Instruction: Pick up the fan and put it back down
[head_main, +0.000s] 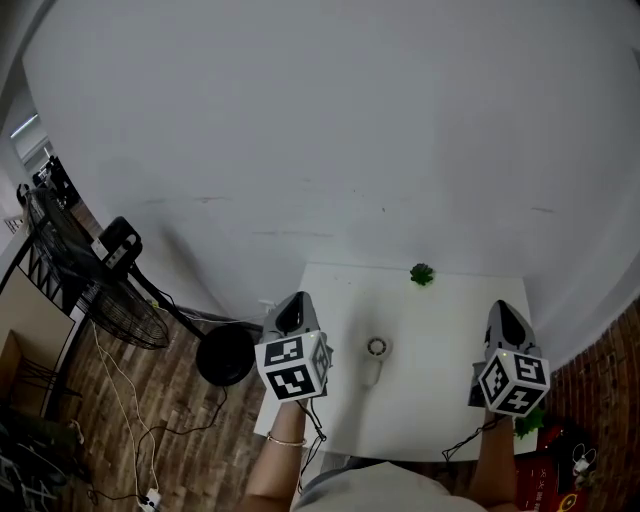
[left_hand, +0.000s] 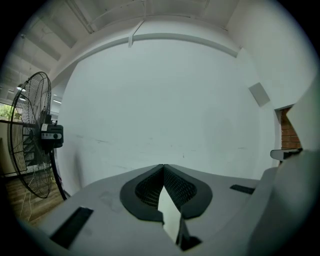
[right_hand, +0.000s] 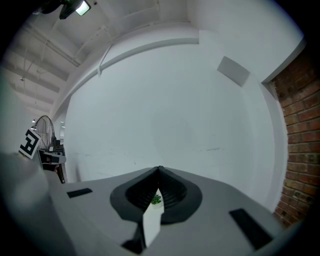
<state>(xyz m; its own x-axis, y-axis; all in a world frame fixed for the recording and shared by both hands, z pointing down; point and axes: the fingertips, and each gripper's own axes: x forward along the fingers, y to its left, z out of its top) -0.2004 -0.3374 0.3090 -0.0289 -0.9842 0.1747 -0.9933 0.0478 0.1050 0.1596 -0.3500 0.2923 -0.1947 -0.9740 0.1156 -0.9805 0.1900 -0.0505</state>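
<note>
While the left gripper (head_main: 293, 305) and right gripper (head_main: 503, 312) are hovering with jaws together and empty, the fan (head_main: 374, 360) is lying between them, nearer the left, handle toward the person.

Your left gripper (head_main: 291, 302) and right gripper (head_main: 501, 308) are grey with black ribbed pads (left_hand: 175, 187). Each bears a white cube (head_main: 293, 367) of black square markers and trails a thin black cable (head_main: 470, 439). A thin bracelet (head_main: 284, 440) circles your left wrist.

Head cam steeply down on table (head_main: 440, 400); left tool (head_main: 291, 305), right tool (head_main: 502, 308) cams face wall (head_main: 330, 120), sharing floor fan (head_main: 95, 285).
</note>
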